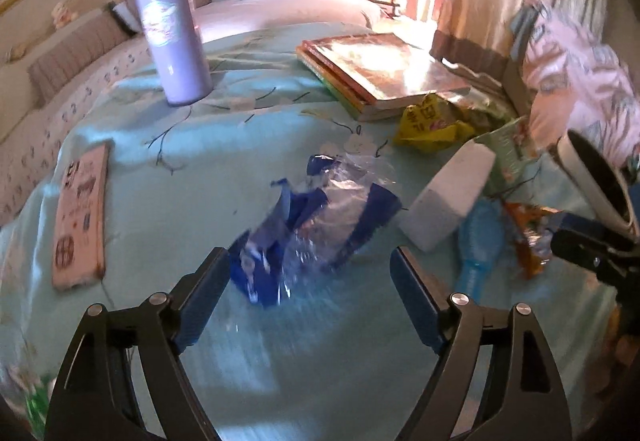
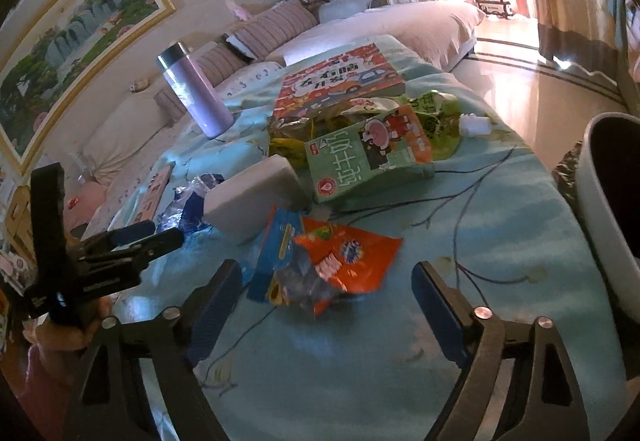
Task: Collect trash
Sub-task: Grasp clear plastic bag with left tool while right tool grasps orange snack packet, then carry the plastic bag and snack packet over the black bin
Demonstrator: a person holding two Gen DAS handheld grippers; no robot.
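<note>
A crumpled blue and clear plastic wrapper (image 1: pixel 316 217) lies on the light blue tablecloth (image 1: pixel 168 177). My left gripper (image 1: pixel 310 273) is open, its fingers on either side of the wrapper's near end. An orange snack packet (image 2: pixel 344 261) and a blue packet (image 2: pixel 276 253) lie just ahead of my open right gripper (image 2: pixel 326 287). A green milk carton (image 2: pixel 368 157), a yellow-green snack bag (image 1: pixel 436 121) and a white block (image 2: pixel 252 197) lie further back. A white bin (image 2: pixel 612 209) stands at the right edge.
A tall lilac flask (image 1: pixel 172 25) stands at the back left. A stack of books (image 1: pixel 380 69) lies at the back. A pink flat box (image 1: pixel 80 213) lies at the left. A small white object (image 2: pixel 474 125) sits near the far right edge. Sofas lie beyond the table.
</note>
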